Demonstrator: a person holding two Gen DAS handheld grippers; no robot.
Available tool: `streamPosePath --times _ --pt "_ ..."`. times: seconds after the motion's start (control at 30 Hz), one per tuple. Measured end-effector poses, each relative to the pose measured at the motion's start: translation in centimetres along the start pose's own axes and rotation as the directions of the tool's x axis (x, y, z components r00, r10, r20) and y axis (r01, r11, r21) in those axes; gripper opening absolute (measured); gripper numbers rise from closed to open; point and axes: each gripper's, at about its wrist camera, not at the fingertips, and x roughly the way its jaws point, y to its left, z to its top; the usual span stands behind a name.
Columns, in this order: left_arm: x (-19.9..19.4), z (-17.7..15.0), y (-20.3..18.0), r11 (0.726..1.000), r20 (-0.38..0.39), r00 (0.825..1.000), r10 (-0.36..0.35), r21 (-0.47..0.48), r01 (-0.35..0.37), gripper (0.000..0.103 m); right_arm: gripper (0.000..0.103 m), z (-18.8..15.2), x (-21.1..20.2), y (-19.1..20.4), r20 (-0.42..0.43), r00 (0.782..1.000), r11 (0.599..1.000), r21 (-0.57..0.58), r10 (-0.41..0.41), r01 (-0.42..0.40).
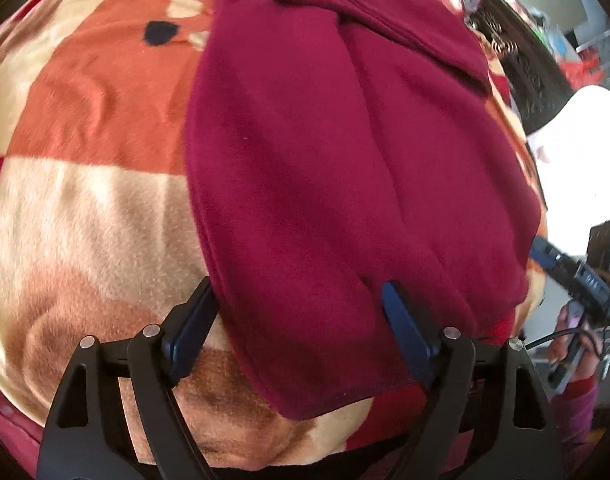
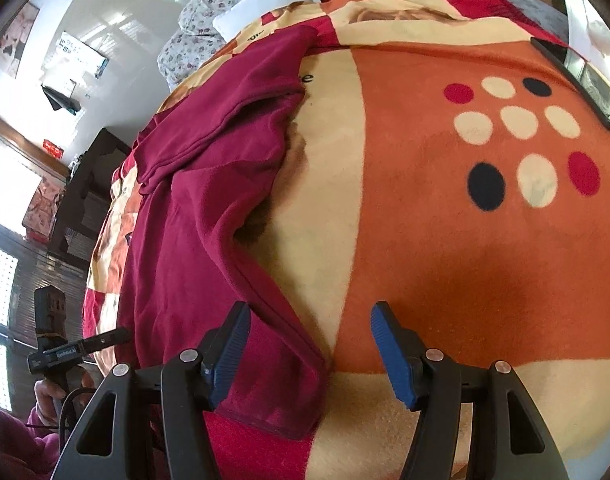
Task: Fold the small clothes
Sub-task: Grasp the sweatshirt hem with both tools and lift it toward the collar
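A dark red fleece garment [image 1: 345, 168] lies spread on the patterned blanket [image 1: 85, 208], with one part folded across its far end. My left gripper [image 1: 301, 308] is open, its fingers straddling the garment's near left hem. In the right wrist view the same garment [image 2: 201, 208] lies to the left, a sleeve folded over at its far end. My right gripper [image 2: 309, 340] is open over the garment's near right corner, the left finger [image 2: 229, 344] above the cloth and the right finger [image 2: 389, 344] above bare blanket [image 2: 445, 220].
The blanket covers a bed with pillows [image 2: 241, 4] at its far end. A dark flat object [image 2: 581, 80] lies on the blanket at far right. Dark furniture [image 2: 85, 184] stands beside the bed. The other gripper shows at the edge of each view [image 1: 585, 280] [image 2: 61, 344].
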Motion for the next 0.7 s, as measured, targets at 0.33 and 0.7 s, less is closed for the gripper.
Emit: streamPosePath --times 0.33,0.7 --pt "-0.8 -0.3 1.8 0.997 0.013 0.998 -0.061 -0.043 0.062 0.027 0.061 -1.2 1.5 0.0 -0.026 0.994 0.994 0.031 0.103 -0.102" --pt "-6.0 -0.5 3.9 0.992 0.05 0.991 -0.128 0.012 0.128 0.012 0.011 -2.8 -0.7 4.2 -0.073 0.974 0.969 -0.111 0.212 -0.219"
